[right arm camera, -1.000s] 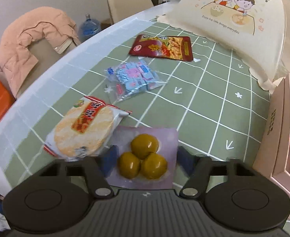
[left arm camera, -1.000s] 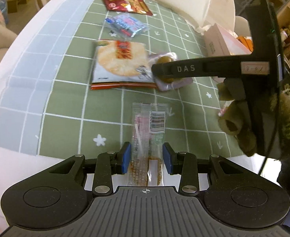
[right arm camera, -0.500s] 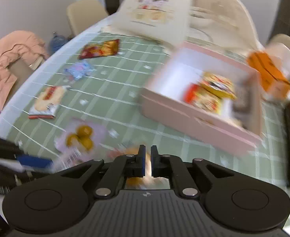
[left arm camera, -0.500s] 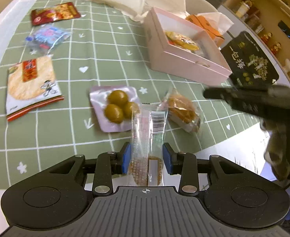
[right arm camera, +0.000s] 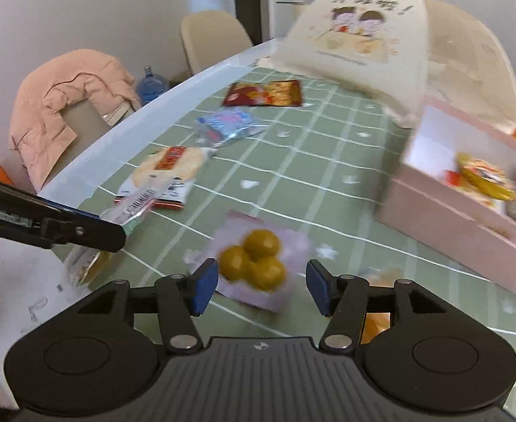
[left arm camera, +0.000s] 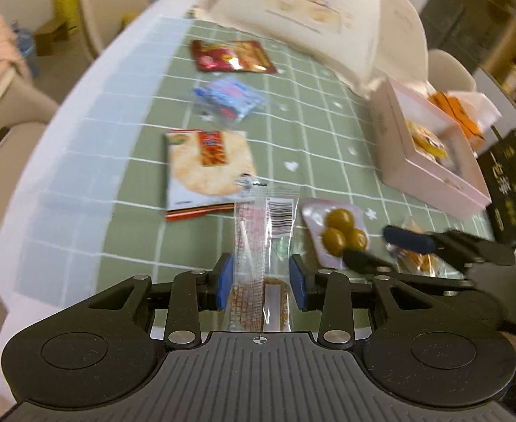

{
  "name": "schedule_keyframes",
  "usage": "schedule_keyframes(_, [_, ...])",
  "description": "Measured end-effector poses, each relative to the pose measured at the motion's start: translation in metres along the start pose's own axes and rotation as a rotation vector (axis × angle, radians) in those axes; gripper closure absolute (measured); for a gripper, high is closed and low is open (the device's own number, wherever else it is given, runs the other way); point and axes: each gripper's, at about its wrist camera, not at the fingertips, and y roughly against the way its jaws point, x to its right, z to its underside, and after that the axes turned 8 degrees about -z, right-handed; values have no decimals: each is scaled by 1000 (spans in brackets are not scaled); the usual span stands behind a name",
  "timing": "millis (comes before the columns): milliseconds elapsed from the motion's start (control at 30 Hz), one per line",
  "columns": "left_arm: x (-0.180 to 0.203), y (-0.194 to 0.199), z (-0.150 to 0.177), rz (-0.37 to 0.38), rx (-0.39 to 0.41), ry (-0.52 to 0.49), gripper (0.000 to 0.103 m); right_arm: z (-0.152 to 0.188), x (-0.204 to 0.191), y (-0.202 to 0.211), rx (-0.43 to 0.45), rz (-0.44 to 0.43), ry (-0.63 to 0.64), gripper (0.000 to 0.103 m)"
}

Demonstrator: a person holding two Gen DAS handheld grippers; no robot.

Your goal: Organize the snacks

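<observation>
The left gripper (left arm camera: 260, 283) has its fingers closed on a clear snack packet (left arm camera: 263, 246), lifted above the bench (left arm camera: 82, 161); the right gripper (right arm camera: 262, 286) is wide apart and empty, straddling the purple tray of green balls (right arm camera: 254, 263). Lower squarely; close on the tray edges, not the balls; then carry to the pink box (right arm camera: 469, 218); avoid the wrapped bun (left arm camera: 412, 260) just beside.
</observation>
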Motion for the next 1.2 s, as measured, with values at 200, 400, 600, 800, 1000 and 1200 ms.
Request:
schedule_keyframes(200, [-3, 1, 9, 14, -24, 13, 64, -6, -1, -17, -36, 15, 45, 50])
schedule_keyframes(400, [12, -5, 10, 57, -40, -25, 64, -5, 1, 21, -51, 36, 108, 102])
schedule_keyframes(600, [56, -14, 4, 143, -57, -149, 64, 4, 34, 70, -25, 99, 27, 101])
schedule_keyframes(800, [58, -27, 1, 132, -75, -139, 64, 11, 33, 76, 11, 135, 20, 57])
schedule_keyframes(1000, [33, -24, 4, 86, -78, -59, 64, 7, 7, 50, 34, -1, 116, 43])
schedule_keyframes(1200, [13, -17, 14, 48, -81, 9, 64, 0, 0, 7, 9, -45, 163, 43])
